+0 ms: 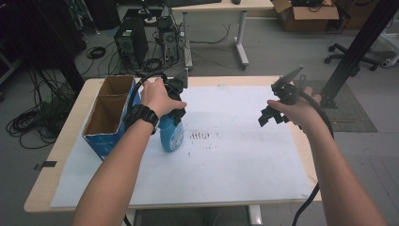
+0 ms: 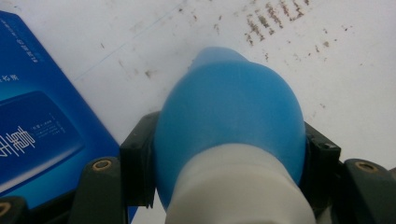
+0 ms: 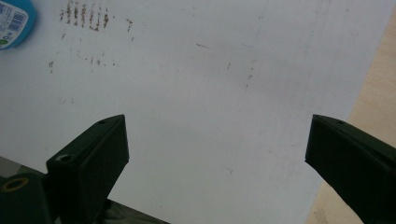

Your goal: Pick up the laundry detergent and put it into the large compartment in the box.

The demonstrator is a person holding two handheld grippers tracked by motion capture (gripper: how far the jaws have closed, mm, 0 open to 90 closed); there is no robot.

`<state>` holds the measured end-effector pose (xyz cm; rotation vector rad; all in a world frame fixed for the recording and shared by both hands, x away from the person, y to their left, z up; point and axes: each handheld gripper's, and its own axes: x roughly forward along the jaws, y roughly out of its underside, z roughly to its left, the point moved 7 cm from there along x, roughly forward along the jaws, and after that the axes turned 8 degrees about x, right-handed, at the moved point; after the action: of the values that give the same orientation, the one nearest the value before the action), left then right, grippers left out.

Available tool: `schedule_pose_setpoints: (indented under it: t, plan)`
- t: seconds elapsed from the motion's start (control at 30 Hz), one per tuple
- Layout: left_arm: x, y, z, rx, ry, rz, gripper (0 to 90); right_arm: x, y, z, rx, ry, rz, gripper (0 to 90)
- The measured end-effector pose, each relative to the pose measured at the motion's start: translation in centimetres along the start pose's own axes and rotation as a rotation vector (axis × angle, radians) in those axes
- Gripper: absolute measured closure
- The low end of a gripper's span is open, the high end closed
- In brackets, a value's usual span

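A blue bottle (image 1: 171, 134) with a white neck stands upright on the white sheet (image 1: 226, 155), just right of the blue cardboard box (image 1: 106, 115). My left gripper (image 1: 175, 112) is shut on the bottle's upper part; in the left gripper view both jaws press the blue shoulder (image 2: 229, 116) from either side. My right gripper (image 1: 272, 115) hovers over the right side of the sheet, open, with nothing between its jaws (image 3: 217, 149). The bottle's base (image 3: 14, 21) shows at the top left of the right gripper view.
The open-topped blue box (image 2: 37, 121) has two compartments and stands at the table's left. Brown smudges (image 1: 202, 136) mark the sheet's middle. The wooden table edge (image 3: 373, 98) lies right of the sheet. Computers, cables and another desk stand beyond the table.
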<state>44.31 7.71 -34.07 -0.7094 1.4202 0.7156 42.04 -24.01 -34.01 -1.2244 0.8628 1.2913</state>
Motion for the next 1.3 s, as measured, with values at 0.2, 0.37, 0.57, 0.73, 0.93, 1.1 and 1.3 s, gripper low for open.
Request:
schedule_pose_setpoints:
  t: [0.2, 0.37, 0.57, 0.73, 0.93, 1.1, 1.3]
  plan:
    - [-1.2, 0.1, -0.1, 0.004, 0.005, -0.005, 37.1, -0.1, 0.0, 0.0, 0.002, -0.002, -0.003, 6.5]
    - [-2.4, 0.1, -0.1, 0.004, 0.001, -0.011, 37.1, -0.2, 0.1, 0.0, -0.001, -0.003, -0.005, 6.5]
    - [-4.0, 0.3, -0.1, 0.008, 0.007, -0.019, 37.1, -0.3, 0.1, 0.1, -0.001, -0.005, -0.007, 6.6]
    - [-5.4, 0.2, -0.1, 0.010, 0.006, -0.030, 37.2, -0.4, 0.1, 0.1, 0.000, -0.006, -0.007, 6.6]
    - [-7.3, 0.2, 0.1, 0.010, 0.003, -0.038, 37.2, -0.3, 0.0, 0.2, -0.002, -0.007, -0.005, 6.6]
    - [-8.9, 0.2, 0.2, 0.009, 0.006, -0.048, 37.2, -0.3, 0.0, 0.2, 0.000, -0.008, -0.003, 6.6]
    - [-10.8, 0.1, 0.6, 0.005, -0.010, -0.049, 37.2, -0.2, -0.1, 0.1, 0.002, -0.009, -0.003, 6.6]
